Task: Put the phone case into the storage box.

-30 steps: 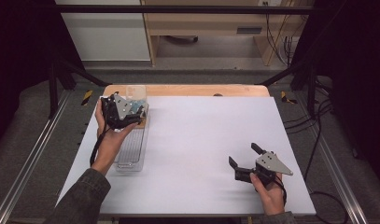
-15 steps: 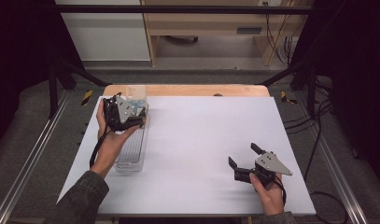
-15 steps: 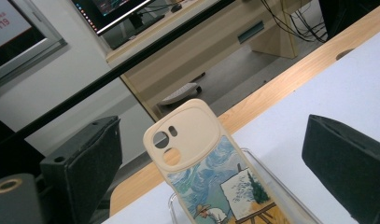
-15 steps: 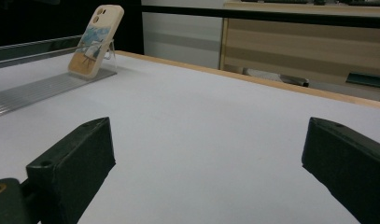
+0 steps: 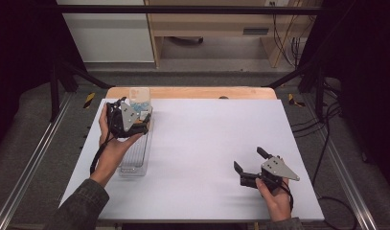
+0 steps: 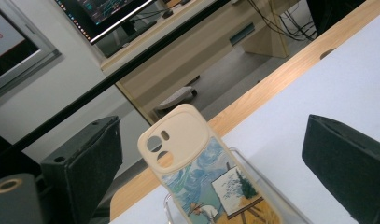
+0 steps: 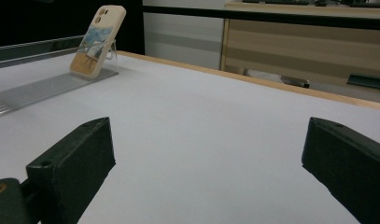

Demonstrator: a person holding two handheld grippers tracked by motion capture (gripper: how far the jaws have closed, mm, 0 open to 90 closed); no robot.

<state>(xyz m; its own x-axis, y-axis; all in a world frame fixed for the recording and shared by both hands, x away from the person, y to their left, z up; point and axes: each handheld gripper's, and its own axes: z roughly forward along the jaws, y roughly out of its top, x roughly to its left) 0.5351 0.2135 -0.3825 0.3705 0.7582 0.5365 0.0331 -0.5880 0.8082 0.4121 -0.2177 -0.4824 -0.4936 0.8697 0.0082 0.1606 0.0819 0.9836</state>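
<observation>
A cream phone case point(image 6: 197, 158) printed with a painting leans upright at the far end of a clear ribbed stand point(image 5: 134, 158) on the table's left side. It also appears as the phone case point(image 5: 140, 98) from above and the phone case point(image 7: 96, 39) at the far left. My left gripper point(image 5: 143, 120) hovers over the stand just short of the case. In its own view the left gripper point(image 6: 211, 135) is open, with the case framed between the jaws but not touched. My right gripper point(image 5: 248, 159) rests low at the front right. It is seen again as the right gripper point(image 7: 206, 140), open and holding nothing.
The white table top point(image 5: 207, 139) has a wooden strip point(image 5: 192, 92) along its far edge. Metal rails point(image 5: 29, 158) run down both sides, and cables point(image 5: 322, 143) trail on the floor at the right. A wooden desk point(image 5: 207, 33) stands beyond the table.
My left gripper has drifted very slightly to the right over the stand. The right gripper and the phone case have stayed where they were.
</observation>
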